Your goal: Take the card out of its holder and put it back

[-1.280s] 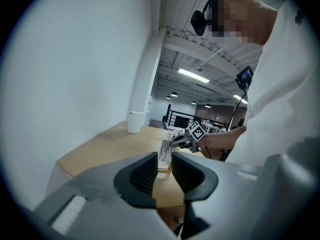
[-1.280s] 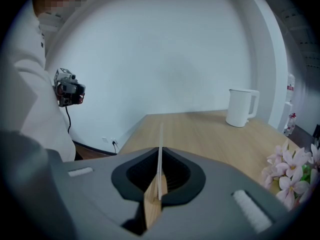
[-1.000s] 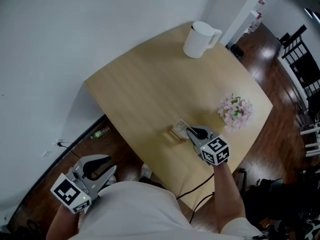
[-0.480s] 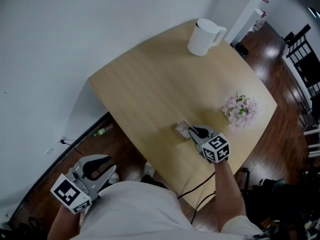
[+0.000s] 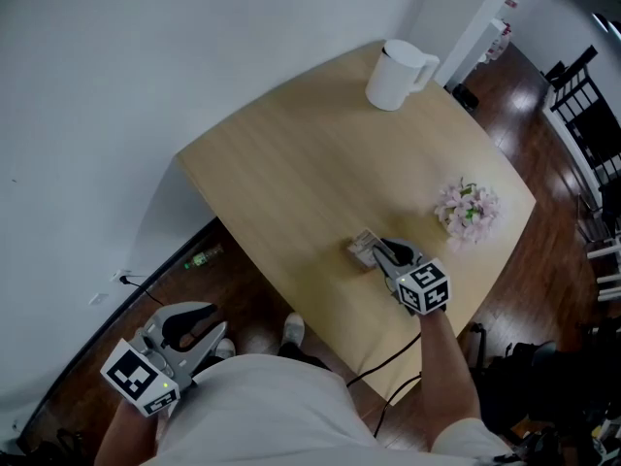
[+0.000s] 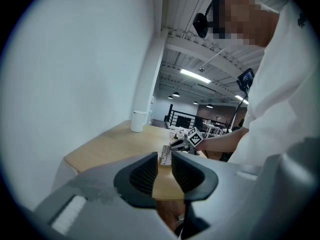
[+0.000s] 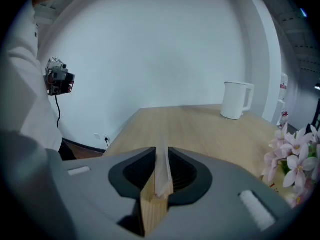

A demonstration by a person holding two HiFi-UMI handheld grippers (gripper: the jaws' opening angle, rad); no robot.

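On the table's point(image 5: 310, 163) near edge the card point(image 7: 161, 159) is seated upright in its holder point(image 7: 152, 209) between the right gripper's point(image 5: 386, 251) just-opening jaws, which are best kept clear of both faces; the left gripper point(image 6: 163, 159) is held narrowly parted, empty, far left.

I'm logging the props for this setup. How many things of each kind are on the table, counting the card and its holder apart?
White kettle: 1
Bunch of pink flowers: 1
Wooden card holder: 1
Card, standing in the holder: 1
Total: 4
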